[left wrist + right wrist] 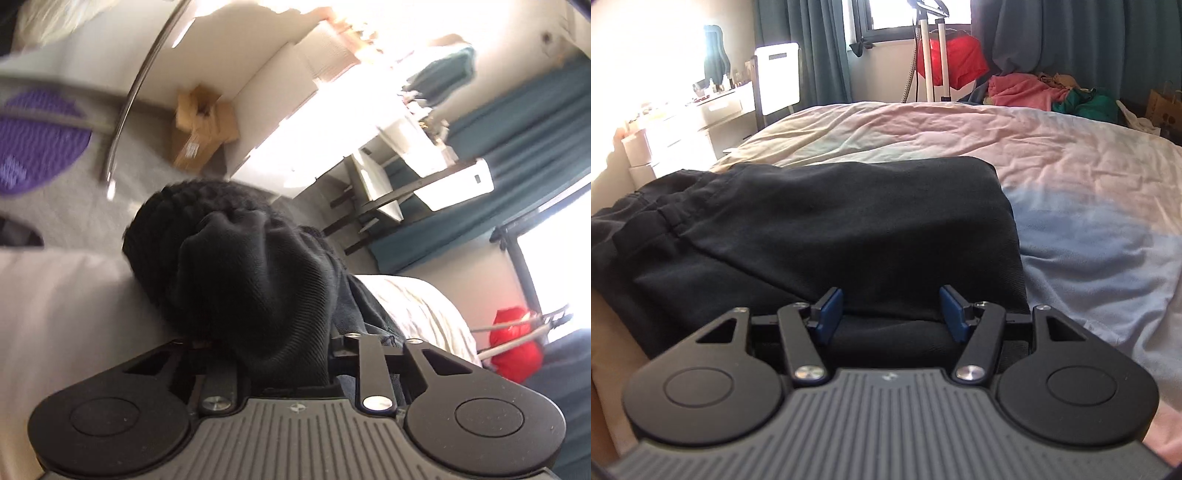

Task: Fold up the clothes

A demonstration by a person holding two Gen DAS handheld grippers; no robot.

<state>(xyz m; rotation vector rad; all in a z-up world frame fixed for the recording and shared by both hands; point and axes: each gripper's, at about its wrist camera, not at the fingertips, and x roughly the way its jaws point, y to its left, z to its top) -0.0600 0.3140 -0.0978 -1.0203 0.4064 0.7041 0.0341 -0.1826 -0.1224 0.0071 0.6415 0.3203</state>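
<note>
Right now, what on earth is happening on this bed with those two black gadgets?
A person is folding clothes with two hand-held grippers. The left gripper is bunched up in black ribbed fabric, apparently clamped on it. The right gripper is open, at the near edge of a dark folded garment lying on the pastel bedspread.

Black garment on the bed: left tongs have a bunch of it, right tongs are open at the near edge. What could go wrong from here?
1. The left tongs hold a thick wad of the black garment; pulling may drag the flat fold askew.
2. The right tongs straddle only the near edge, so closing may catch just one layer.
3. The left view is blurred and blocked by cloth, so aiming is poor.
</note>
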